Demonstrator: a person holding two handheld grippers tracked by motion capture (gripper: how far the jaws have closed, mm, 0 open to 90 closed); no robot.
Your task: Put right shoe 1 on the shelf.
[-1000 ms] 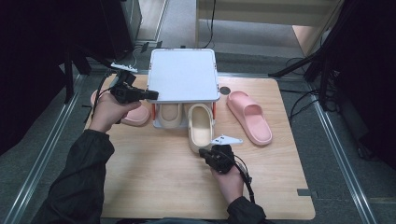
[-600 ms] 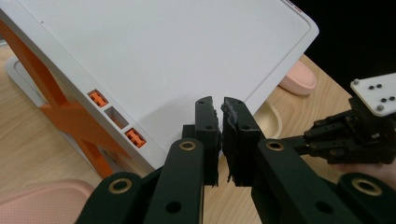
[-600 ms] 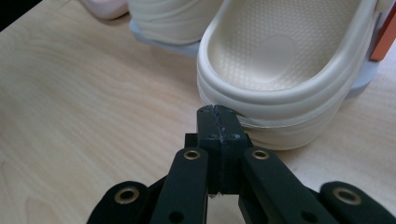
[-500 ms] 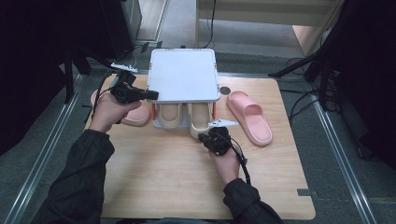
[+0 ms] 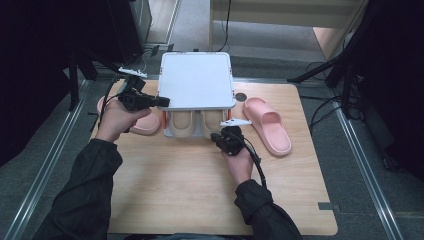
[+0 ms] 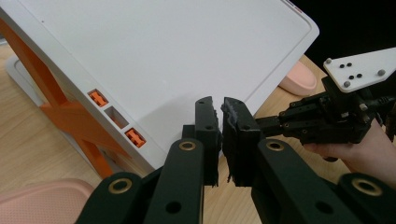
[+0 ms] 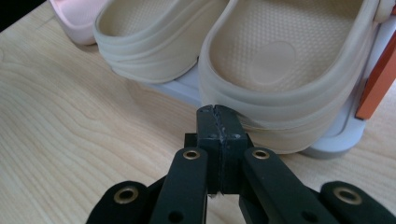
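Observation:
A white two-tier rack (image 5: 196, 80) with orange struts (image 6: 70, 114) stands at the back middle of the wooden table. Two beige slippers sit side by side on its lower tier, the left one (image 7: 154, 37) and the right one (image 7: 285, 56). My right gripper (image 7: 217, 111) is shut, with its tips pressed against the right slipper's heel; it also shows in the high view (image 5: 220, 136). My left gripper (image 6: 223, 105) is shut with nothing between its jaws. It hovers by the rack's top shelf (image 6: 163, 60) at the front left corner (image 5: 164, 101).
One pink slipper (image 5: 268, 125) lies on the table right of the rack. Another pink slipper (image 5: 142, 124) lies left of it, under my left hand. The wooden table (image 5: 180, 190) has open room in front. Dark stands and cables flank the table.
My right gripper has moved forward to the rack, and the right beige slipper has slid in under the top shelf. My left gripper has held still.

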